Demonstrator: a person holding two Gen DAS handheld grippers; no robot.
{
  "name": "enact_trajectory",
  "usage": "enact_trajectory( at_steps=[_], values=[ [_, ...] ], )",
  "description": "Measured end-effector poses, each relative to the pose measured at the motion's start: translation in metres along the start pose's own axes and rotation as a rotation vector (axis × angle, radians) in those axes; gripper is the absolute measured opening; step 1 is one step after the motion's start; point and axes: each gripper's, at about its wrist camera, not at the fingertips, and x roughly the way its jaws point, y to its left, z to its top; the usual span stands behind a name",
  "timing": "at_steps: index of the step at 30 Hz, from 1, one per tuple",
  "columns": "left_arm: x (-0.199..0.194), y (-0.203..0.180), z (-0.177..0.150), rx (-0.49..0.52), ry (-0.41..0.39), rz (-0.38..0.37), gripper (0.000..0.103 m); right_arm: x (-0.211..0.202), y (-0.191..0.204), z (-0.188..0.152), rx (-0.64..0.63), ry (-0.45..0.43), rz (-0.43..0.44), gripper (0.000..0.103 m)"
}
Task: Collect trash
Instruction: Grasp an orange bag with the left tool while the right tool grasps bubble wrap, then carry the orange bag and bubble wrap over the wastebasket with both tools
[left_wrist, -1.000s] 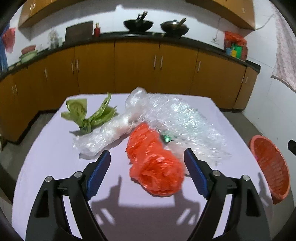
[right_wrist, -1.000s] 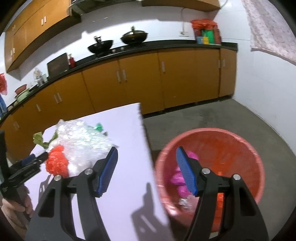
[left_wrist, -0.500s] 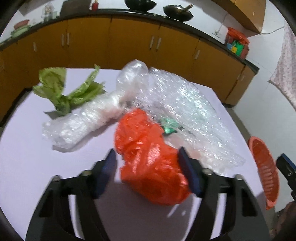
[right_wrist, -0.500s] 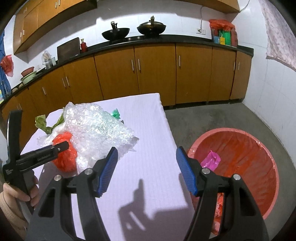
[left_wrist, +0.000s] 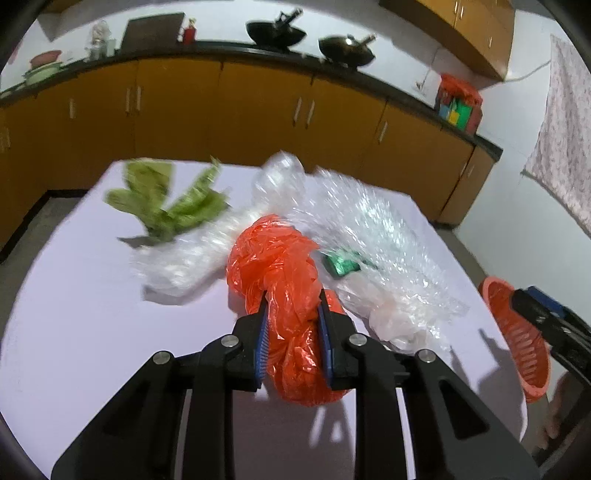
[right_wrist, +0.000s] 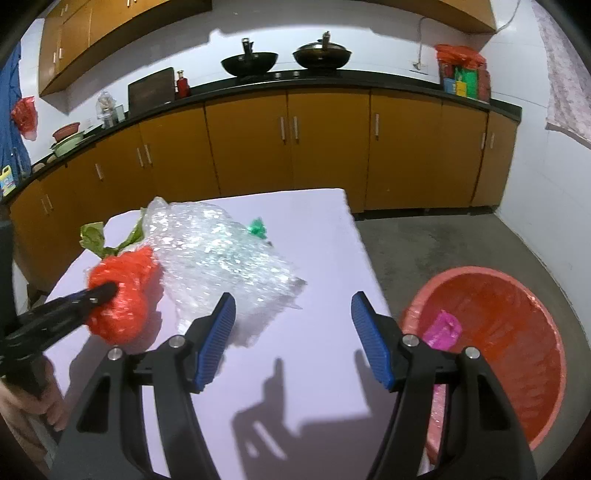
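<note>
Left gripper (left_wrist: 292, 325) is closing, its blue pads pressing the orange bag (left_wrist: 275, 266) lying on the white table (left_wrist: 74, 314); right gripper (right_wrist: 291, 332) hangs with jaws apart and empty above the table's near edge, bubble wrap (right_wrist: 221, 254) beyond, red basket (right_wrist: 517, 369) on the floor alongside

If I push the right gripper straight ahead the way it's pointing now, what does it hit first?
Probably the bare tabletop: the right gripper is open with nothing between its fingers. The bubble wrap sits just left of that line and the red basket well right, though depth is unclear.
</note>
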Motion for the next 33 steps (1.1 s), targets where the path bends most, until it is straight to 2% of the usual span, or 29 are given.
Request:
enact_trajectory(
  at_steps=[6,11,14,16,17,19,21,33],
  values=[
    [-0.048,0.026,0.006,-0.034,-0.096,0.028,0.023,0.013,0.028,0.007,-0.023,0.009,0.071,0.058],
    [-0.066,0.044,0.012,-0.036,-0.138,0.089,0.023,0.035,0.059,0.006,-0.076,0.055,0.114,0.056],
    [-0.072,0.054,0.012,-0.045,-0.145,0.116,0.023,0.049,0.072,0.002,-0.120,0.089,0.101,0.054],
    [-0.074,0.058,0.013,-0.053,-0.146,0.130,0.023,0.057,0.076,0.000,-0.135,0.120,0.085,0.037],
    [-0.075,0.060,0.013,-0.057,-0.147,0.134,0.023,0.061,0.075,-0.001,-0.131,0.140,0.086,0.023],
    [-0.075,0.063,0.014,-0.067,-0.149,0.141,0.023,0.061,0.071,-0.002,-0.096,0.155,0.111,0.018],
    [-0.076,0.065,0.013,-0.072,-0.149,0.141,0.023,0.054,0.066,0.000,-0.080,0.137,0.122,0.012],
    [-0.078,0.052,0.014,-0.055,-0.161,0.116,0.023,0.007,0.047,0.020,-0.041,0.014,0.132,0.008]
  ],
)
